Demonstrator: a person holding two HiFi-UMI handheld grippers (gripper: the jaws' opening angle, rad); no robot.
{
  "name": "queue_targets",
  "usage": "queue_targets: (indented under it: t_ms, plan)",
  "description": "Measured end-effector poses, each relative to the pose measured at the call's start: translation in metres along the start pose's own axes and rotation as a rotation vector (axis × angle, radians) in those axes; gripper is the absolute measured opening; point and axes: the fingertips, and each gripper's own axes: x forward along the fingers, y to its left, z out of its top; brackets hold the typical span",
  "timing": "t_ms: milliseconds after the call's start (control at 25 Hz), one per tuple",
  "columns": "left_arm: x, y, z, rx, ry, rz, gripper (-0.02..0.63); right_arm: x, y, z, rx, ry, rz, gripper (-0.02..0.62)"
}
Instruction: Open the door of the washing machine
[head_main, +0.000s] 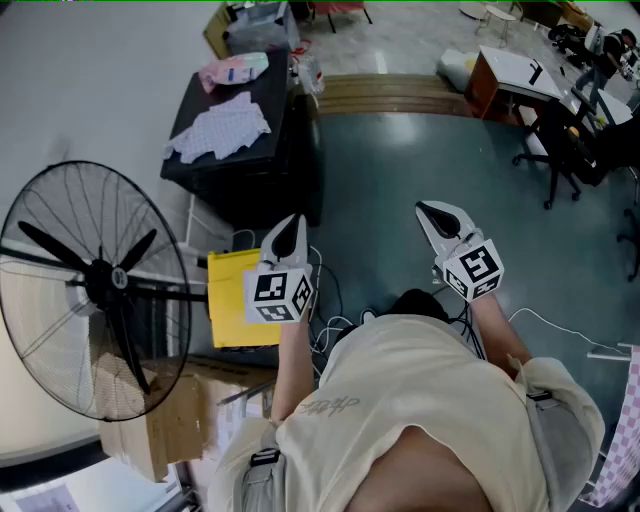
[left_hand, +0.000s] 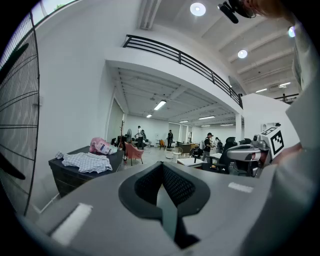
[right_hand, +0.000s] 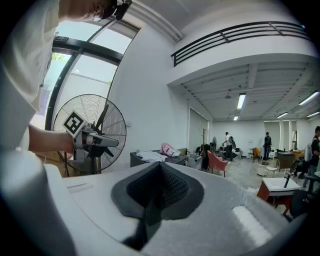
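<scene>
- The fan (head_main: 100, 290) stands at the left, with cardboard boxes (head_main: 165, 420) on the floor nearer than it.
- Beyond the fan is a desk (head_main: 245, 172). A cloth (head_main: 220, 128) lies on it, and a packet (head_main: 235, 70) lies at its far end.
- A box (head_main: 228, 300) sits between the fan and the left gripper (head_main: 288, 235).
- The right gripper (head_main: 435, 212) is apart to the right, and an office chair (head_main: 560, 150) stands far right.

Left side crowded: standing fan (head_main: 100, 280) near left, black table (head_main: 255, 185) just beyond it, reaching toward centre. Yellow box (head_main: 228, 300) and cardboard boxes (head_main: 160, 420) fill floor below and left of left gripper (head_main: 292, 225). Loose cables (head_main: 335, 325) on floor between arms. Ahead of right gripper (head_main: 432, 210): teal floor (head_main: 400, 170) open as far as low wooden step (head_main: 400, 95). Far right: desk (head_main: 510, 75) and office chairs (head_main: 560, 150) obstruct passage.
</scene>
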Motion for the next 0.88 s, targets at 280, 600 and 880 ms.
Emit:
queue_targets:
  t_ms: [280,600,880]
  plan:
    - [0.007,-0.004,0.0,-0.004,0.0,-0.021,0.017,-0.003,-0.015,0.01,0.029,-0.075,-0.026,0.002]
    - [0.011,-0.01,-0.002,0.003,-0.003,-0.064,0.017,-0.002,-0.01,0.005,-0.004,-0.07,-0.034,0.002]
    - [0.01,-0.019,-0.001,0.003,-0.033,-0.11,0.017,-0.002,-0.014,0.005,0.03,-0.063,-0.038,0.002]
